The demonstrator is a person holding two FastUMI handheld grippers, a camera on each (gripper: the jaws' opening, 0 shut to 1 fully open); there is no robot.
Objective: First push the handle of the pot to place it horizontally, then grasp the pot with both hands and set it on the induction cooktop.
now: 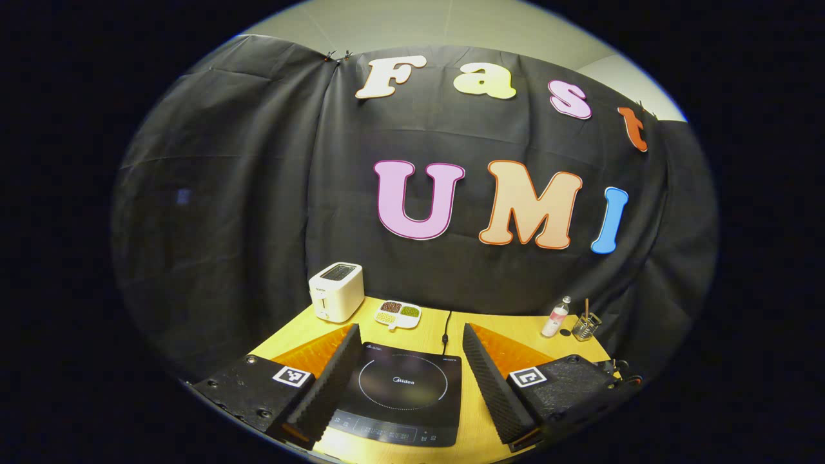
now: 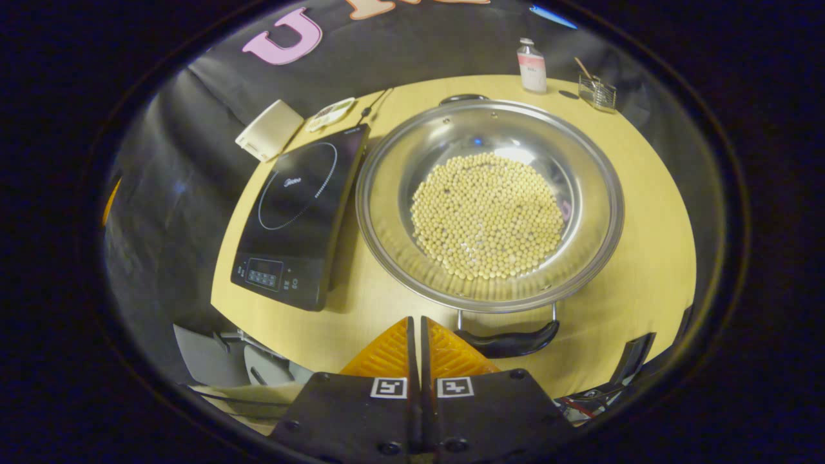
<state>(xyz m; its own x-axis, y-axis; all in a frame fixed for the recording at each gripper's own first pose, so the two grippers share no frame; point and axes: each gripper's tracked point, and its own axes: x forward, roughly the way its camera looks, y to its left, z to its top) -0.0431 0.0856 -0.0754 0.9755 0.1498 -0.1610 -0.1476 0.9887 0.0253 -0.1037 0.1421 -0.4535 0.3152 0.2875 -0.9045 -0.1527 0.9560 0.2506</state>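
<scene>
Left gripper (image 1: 408, 377) spread wide, and the induction cooktop (image 1: 403, 393) lies flat in the gap between its fingers, bare on top; beyond it a toaster (image 1: 336, 291) to the far left, a small bean dish (image 1: 398, 314) and a power cord (image 1: 446, 332) straight ahead, a bottle (image 1: 555, 318) and a glass holder (image 1: 586, 327) far right, all against the back wall. Right gripper (image 2: 419, 341) pressed together over bare table (image 2: 651, 258); the pot's near handle (image 2: 509, 341) sits just to its right, the pot (image 2: 490, 203) fills the ground ahead; cooktop (image 2: 303, 216) hard against it on the left, open wood to the right.
</scene>
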